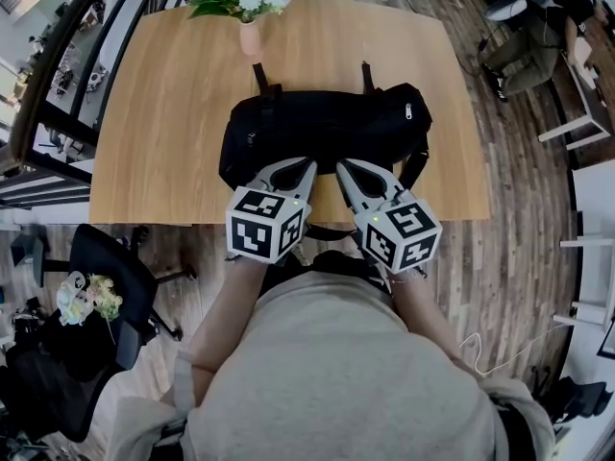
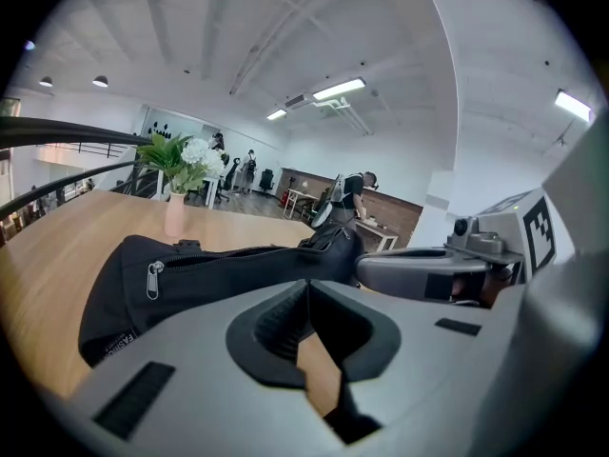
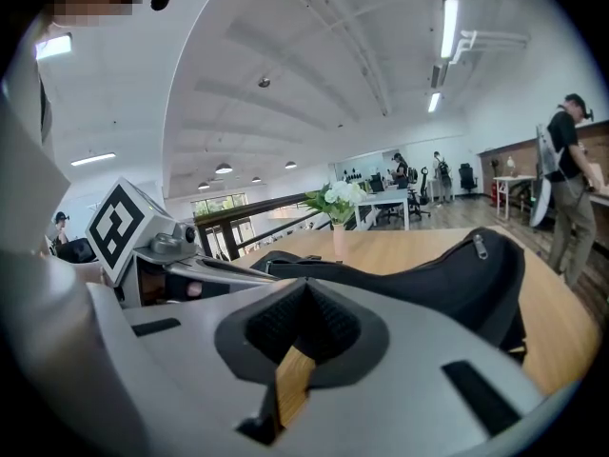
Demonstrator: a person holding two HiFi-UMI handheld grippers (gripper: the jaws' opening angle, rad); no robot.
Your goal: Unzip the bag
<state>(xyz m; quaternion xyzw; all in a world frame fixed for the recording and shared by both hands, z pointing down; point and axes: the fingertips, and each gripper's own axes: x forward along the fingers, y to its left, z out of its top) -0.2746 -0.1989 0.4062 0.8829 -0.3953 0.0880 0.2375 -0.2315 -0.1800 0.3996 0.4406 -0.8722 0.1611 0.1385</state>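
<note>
A black bag [image 1: 322, 133] lies across the wooden table [image 1: 163, 113], zipped shut, with a silver zipper pull [image 1: 408, 112] near its right end. That pull shows at the bag's left end in the left gripper view as zipper pull [image 2: 151, 280] and at the right in the right gripper view as zipper pull [image 3: 481, 247]. My left gripper [image 1: 307, 165] and right gripper [image 1: 340, 166] hover side by side at the bag's near edge, both shut and empty. Neither touches the bag [image 2: 228, 279], and the bag [image 3: 419, 279] sits just beyond both tips.
A pink vase with white flowers [image 1: 248, 8] stands at the table's far edge behind the bag. Two bag straps [image 1: 259, 75] reach toward it. A black office chair [image 1: 106, 277] sits left of the person, and other people work at desks in the background.
</note>
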